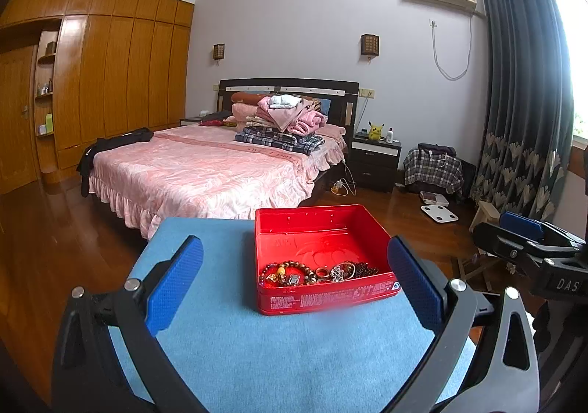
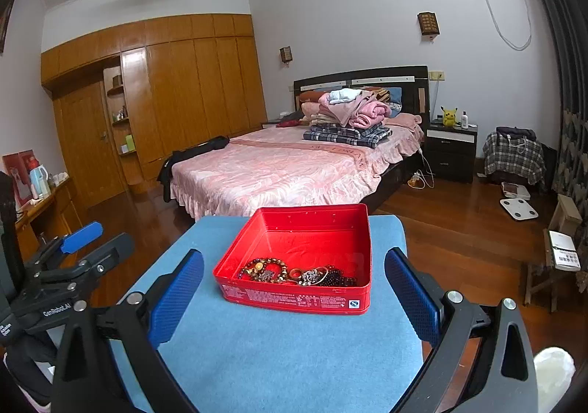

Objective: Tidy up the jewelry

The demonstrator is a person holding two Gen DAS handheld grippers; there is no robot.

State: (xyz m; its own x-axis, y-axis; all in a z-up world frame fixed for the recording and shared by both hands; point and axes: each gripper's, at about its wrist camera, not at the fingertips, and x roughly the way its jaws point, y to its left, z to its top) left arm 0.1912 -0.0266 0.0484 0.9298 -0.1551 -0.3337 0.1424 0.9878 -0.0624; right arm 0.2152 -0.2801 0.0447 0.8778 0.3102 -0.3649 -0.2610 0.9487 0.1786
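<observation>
Left gripper [image 1: 294,288]: hovering over the near part of the blue table, fingers spread wide, gripping nothing. Its blue pads [image 1: 175,284] are framing the tin from either side in its own view, not touching it.
Right gripper [image 2: 294,291]: also hanging above the table, fingers released wide, nothing between them. Seen in the left view as a dark claw [image 1: 525,247] off the table's right edge.
Tin [image 1: 323,258]: red, open, no lid on it, sitting flat on the table toward the far right part.
Jewelry [image 1: 316,271]: lying inside the tin, all bunched along the near wall. Brown bead bracelet [image 2: 264,267] on the left, a silvery tangle in the middle, a dark bead strand [image 2: 338,278] on the right. Pieces are overlapping; can't tell the exact count.
Rest of tin: far part of the floor showing bare red.
Table [image 1: 257,358]: blue cloth-like top, only the tin standing on it.
Background: pink bed [image 1: 205,166] just behind the table, folded clothes [image 1: 290,118] piled near the headboard, wooden wardrobe [image 1: 121,71] along the left wall, yellow plush toy [image 1: 375,130] on the nightstand, dark curtain [image 1: 522,82] on the right.
</observation>
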